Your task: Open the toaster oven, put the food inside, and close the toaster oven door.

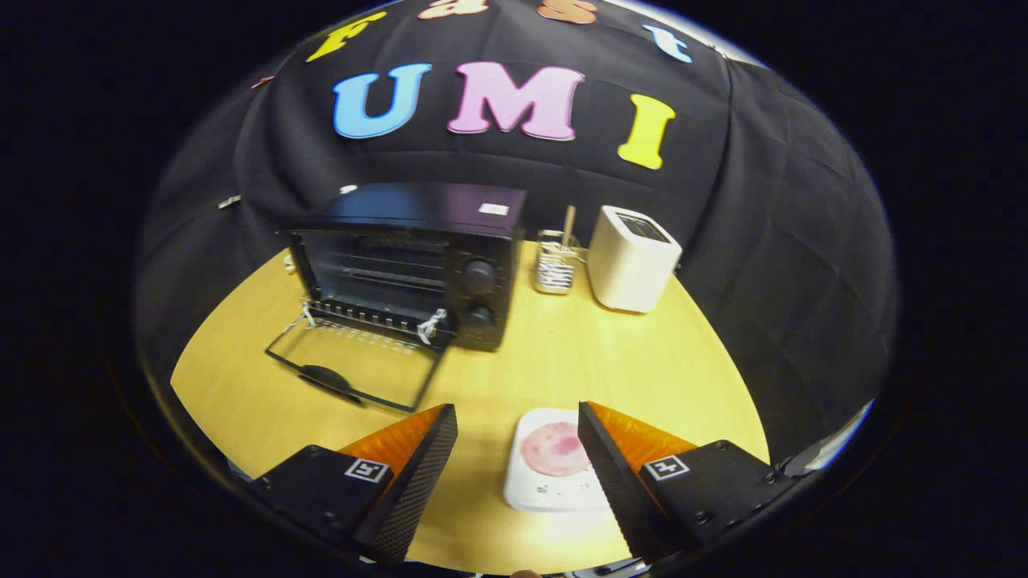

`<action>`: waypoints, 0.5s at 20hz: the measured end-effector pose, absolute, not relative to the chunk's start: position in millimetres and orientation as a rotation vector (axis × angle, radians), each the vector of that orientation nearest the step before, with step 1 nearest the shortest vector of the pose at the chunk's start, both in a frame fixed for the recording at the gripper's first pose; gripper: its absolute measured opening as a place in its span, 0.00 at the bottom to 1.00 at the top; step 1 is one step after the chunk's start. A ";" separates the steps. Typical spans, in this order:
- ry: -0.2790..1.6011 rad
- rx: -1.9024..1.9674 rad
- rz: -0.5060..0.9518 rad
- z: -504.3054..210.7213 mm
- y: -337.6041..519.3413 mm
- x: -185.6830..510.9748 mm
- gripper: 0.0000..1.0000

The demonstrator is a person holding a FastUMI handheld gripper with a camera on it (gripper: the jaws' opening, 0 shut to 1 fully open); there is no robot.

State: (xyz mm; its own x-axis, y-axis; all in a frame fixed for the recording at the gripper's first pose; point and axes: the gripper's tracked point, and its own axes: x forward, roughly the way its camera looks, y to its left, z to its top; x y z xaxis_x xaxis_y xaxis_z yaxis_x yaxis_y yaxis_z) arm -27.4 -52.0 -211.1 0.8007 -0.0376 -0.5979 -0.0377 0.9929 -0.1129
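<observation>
A black toaster oven [418, 257] stands at the back left of the wooden table. Its glass door [353, 365] hangs fully open, lying flat toward me with the handle at its front edge. The dark cavity with a wire rack is exposed. A white square plate [530, 490] carrying a round pink slice of food [554, 448] lies on the table between my fingers, close to the right one. My gripper [518, 425] is open, its fingers spread wide above the table and holding nothing.
A white pop-up toaster [632, 257] stands at the back right. Between it and the oven is a wire holder [556, 263] with a wooden stick. Black cloth walls enclose the table [658, 361].
</observation>
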 end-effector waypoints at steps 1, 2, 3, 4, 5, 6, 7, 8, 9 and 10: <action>0.665 -0.107 -0.030 -214.1 -76.0 -28.4 0.99; 0.692 -0.087 -0.048 -218.9 -95.1 -30.2 0.99; 0.720 -0.062 -0.061 -224.2 -112.9 -33.1 0.99; 0.750 -0.039 -0.072 -230.2 -128.3 -36.3 0.99; 0.779 -0.021 -0.082 -238.5 -142.8 -37.7 0.99; 0.803 -0.008 -0.088 -246.1 -156.4 -38.3 0.99; 0.831 0.008 -0.085 -254.9 -166.5 -38.6 0.99; 0.869 0.025 -0.074 -266.4 -172.8 -39.6 0.99; 0.909 0.035 -0.060 -276.8 -177.9 -42.1 0.99; 0.945 0.041 -0.044 -287.6 -181.6 -43.8 0.99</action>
